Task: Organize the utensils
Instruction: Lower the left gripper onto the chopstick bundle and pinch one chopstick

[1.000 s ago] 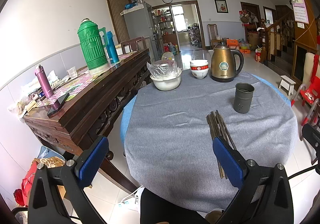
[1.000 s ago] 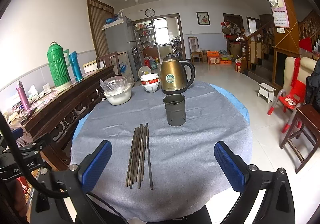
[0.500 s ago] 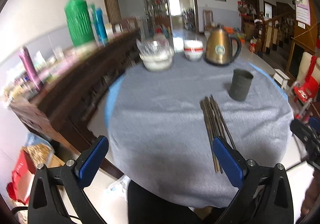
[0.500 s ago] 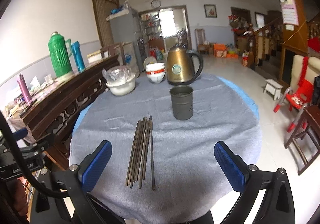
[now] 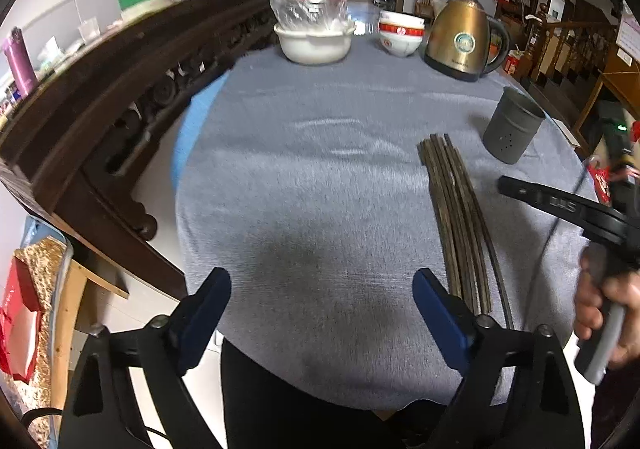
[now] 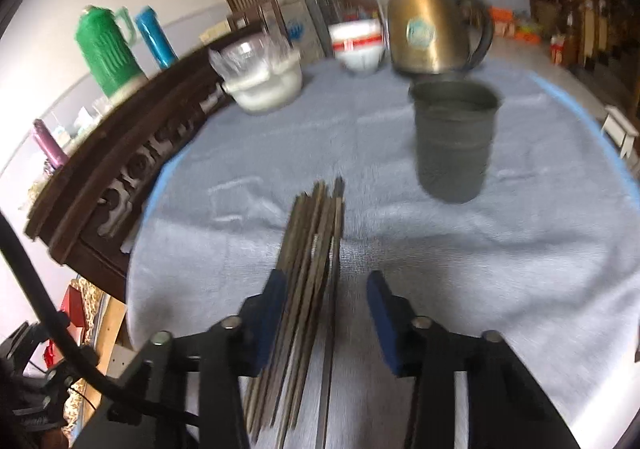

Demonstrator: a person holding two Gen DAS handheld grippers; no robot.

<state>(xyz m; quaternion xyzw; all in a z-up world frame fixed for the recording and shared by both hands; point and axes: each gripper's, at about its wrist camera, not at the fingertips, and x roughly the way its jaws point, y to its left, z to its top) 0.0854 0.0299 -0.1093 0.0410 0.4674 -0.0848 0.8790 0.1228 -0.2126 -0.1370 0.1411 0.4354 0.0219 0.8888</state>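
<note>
Closing right gripper [image 6: 326, 315] on chopsticks [image 6: 316, 249], bundle between jaws, pads not visibly pressing yet. Left gripper [image 5: 322, 315] wide, narrowing, empty, chopsticks beside its right finger. My worry: outer sticks fan out, slip grip. Metal holder [image 6: 454, 141] ahead-right.

- We see a round table [image 5: 320, 209] under grey cloth.
- On it lie dark chopsticks [image 5: 456, 217], beside a grey metal cup [image 5: 512, 131].
- Farther back stand a white pot [image 5: 314, 43], stacked bowls [image 5: 400, 35] and a gold kettle [image 5: 460, 43].
</note>
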